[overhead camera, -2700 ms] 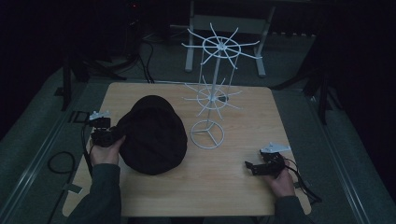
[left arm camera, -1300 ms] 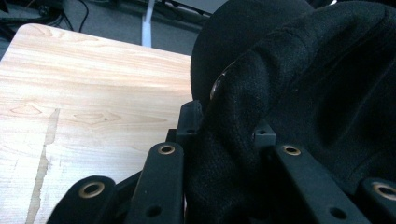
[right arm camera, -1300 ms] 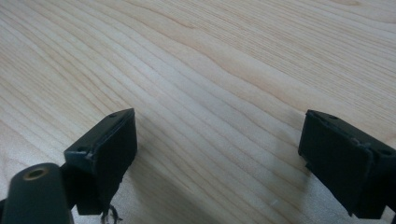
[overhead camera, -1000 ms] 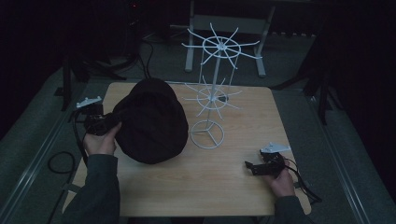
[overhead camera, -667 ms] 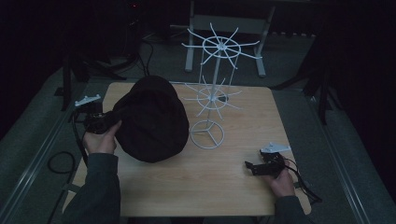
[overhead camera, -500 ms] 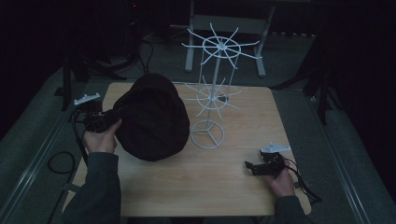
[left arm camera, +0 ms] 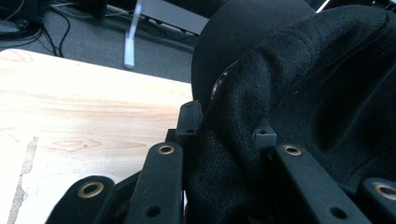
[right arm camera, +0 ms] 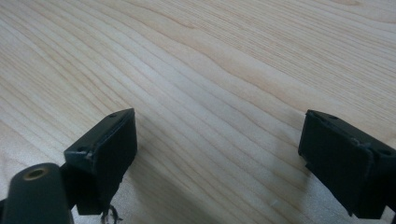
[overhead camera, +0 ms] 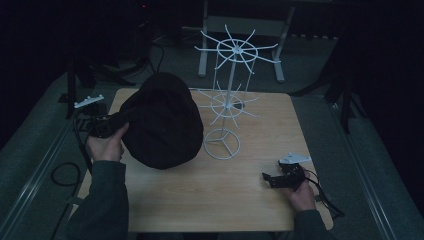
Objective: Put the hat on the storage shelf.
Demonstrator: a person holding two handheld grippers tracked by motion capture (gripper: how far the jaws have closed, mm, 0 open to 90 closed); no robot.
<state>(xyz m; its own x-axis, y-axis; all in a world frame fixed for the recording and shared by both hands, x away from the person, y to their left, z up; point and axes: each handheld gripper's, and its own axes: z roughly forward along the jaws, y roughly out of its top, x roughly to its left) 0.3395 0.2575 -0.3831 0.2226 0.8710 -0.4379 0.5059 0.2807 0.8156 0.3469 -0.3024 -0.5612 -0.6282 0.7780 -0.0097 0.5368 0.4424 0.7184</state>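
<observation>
Now the left gripper (left arm camera: pixel 224 154) is clamped on the edge of the black knit hat (overhead camera: pixel 162 122), which has come up off the wooden table (overhead camera: pixel 225 190) since a few seconds back and tilted toward the white wire rack (overhead camera: pixel 227 100). Hat sits just left of the rack. Right gripper (right arm camera: pixel 219 154) rests low over the table, jaws apart, empty. Probably hanging the hat next.

Large black fabric hat (overhead camera: pixel 162 122) hides the jaw tips of the left gripper (left arm camera: pixel 224 140) and part of the light wooden table (overhead camera: pixel 210 195); its right side is cut by the left gripper view's edge.
</observation>
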